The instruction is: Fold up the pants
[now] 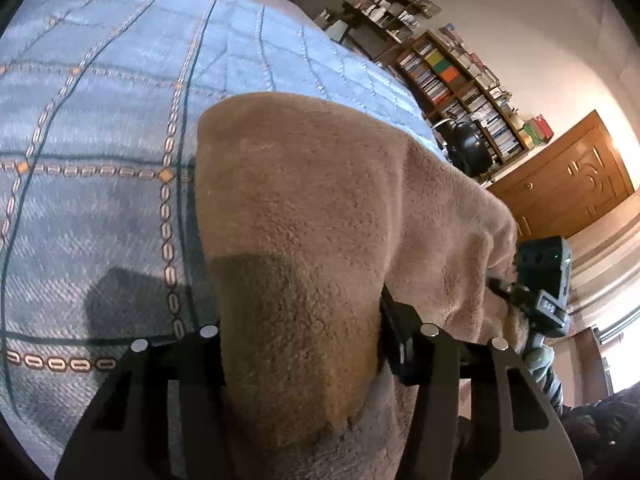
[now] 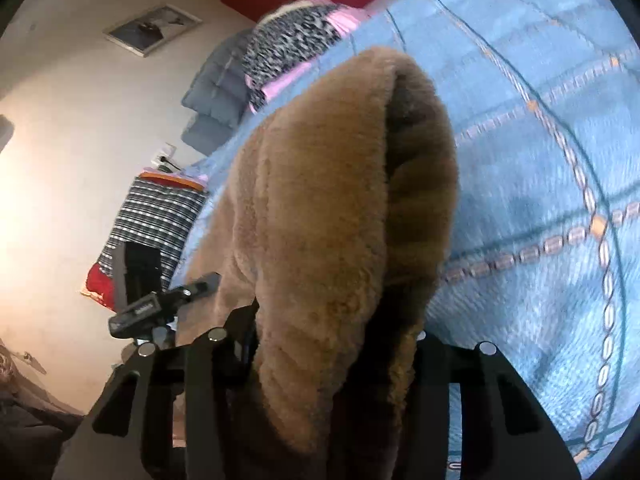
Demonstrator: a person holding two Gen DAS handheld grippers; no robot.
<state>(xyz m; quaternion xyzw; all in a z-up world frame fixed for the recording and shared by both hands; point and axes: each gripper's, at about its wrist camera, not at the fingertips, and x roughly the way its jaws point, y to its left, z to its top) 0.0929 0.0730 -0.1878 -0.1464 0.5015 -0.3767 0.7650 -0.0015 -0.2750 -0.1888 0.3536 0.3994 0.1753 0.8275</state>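
Thick brown fleece pants (image 1: 304,240) fill the gap of the left claw (image 1: 300,344), whose black fingers press the bunched cloth from both sides. Likewise the right claw (image 2: 332,340) is clamped on a fold of the same garment. From both grips the pants stretch forward onto the blue patterned bedspread (image 1: 100,120). With each end held, the fold probably runs forward, away from the person.
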